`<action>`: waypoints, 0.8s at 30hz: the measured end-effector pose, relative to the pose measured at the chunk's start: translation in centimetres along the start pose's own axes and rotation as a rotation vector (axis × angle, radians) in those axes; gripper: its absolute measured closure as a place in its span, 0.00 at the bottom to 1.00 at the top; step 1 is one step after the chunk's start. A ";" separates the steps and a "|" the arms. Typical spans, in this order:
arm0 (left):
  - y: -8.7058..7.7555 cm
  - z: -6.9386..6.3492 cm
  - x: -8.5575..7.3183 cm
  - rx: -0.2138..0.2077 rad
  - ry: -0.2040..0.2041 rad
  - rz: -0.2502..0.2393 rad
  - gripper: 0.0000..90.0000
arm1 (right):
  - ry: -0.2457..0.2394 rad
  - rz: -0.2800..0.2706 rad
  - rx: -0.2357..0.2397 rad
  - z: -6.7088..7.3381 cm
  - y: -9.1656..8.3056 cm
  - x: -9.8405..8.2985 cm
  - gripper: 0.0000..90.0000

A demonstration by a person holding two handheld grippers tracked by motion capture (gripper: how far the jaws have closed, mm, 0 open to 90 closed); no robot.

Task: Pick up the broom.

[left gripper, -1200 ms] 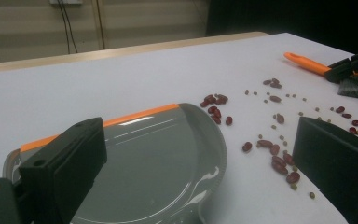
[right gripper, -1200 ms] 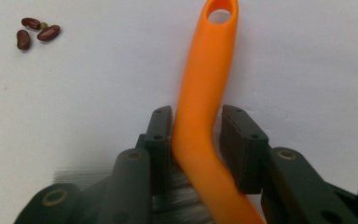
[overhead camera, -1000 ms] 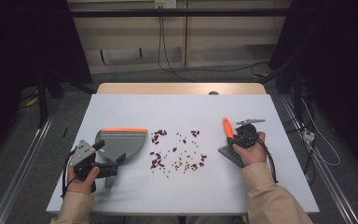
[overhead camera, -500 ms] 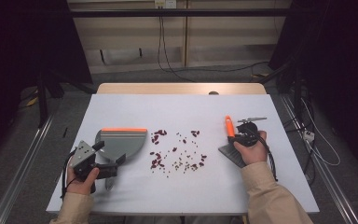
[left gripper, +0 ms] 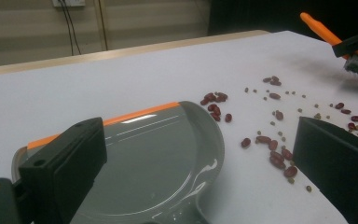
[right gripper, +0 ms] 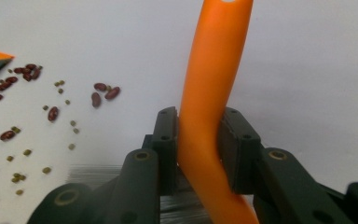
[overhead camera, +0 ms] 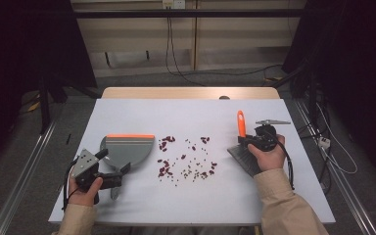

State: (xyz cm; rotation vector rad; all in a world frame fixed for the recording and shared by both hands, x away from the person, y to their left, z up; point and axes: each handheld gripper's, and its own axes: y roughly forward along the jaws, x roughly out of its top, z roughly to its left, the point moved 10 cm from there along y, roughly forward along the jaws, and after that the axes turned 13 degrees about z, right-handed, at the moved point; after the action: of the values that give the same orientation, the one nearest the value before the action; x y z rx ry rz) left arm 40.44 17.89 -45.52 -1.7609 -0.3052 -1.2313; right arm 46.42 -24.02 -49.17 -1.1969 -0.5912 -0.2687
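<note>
Orange plastic sits clamped between the jaws of the right gripper (right gripper: 200, 140): both black pads press on the curved handle of a brush (right gripper: 212, 93), which rises straight up between them in the right gripper view. In the high view that brush (overhead camera: 241, 125) points away from the person, its grey bristle head low on the white table (overhead camera: 191, 112) just beside the right hand (overhead camera: 269, 156), near the table's right side.

The left gripper (overhead camera: 108, 169) has its jaws spread wide (nothing is held between them) and they straddle the near end of a grey dustpan (left gripper: 154, 154). In the left gripper view one jaw stands over the pan's left part and the other stands apart to its right, over the table. The dustpan (overhead camera: 127, 149) lies flat on the left half of the table, its orange lip on the far edge, its stub handle toward the left hand (overhead camera: 83, 193).

Between pan and brush, scattered beans (overhead camera: 186, 159) cover the middle of the table: dark red kidney beans (left gripper: 277, 156) in small clusters, mixed with tiny greenish ones (right gripper: 16, 177). The nearest red beans lie just beside the pan's right rim, not in it; the pan's inside looks bare and glossy
</note>
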 end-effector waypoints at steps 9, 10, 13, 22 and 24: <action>-0.1 0.0 0.2 0.000 0.002 -0.008 0.03 | -0.008 -0.108 0.044 0.8 -1.9 1.2 0.79; -0.2 0.0 0.2 0.002 0.004 -0.008 0.03 | -0.006 -0.114 0.049 0.9 -2.0 1.3 0.79; -0.4 0.0 0.3 0.013 0.011 -0.011 0.03 | -0.005 -0.132 0.062 1.2 -2.3 1.5 0.79; -0.7 -0.5 0.8 -0.001 0.005 -0.026 0.03 | -0.014 -0.215 0.113 2.5 -3.9 2.4 0.79; -0.6 -0.9 1.0 -0.008 0.011 -0.029 0.03 | -0.021 -0.234 0.114 2.8 -4.3 2.6 0.79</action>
State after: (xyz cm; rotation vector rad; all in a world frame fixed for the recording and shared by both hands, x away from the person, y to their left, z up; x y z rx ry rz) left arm 39.95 17.25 -44.31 -1.7615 -0.3217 -1.2640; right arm 45.58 -22.70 -43.63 -1.0226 -0.7569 -0.4152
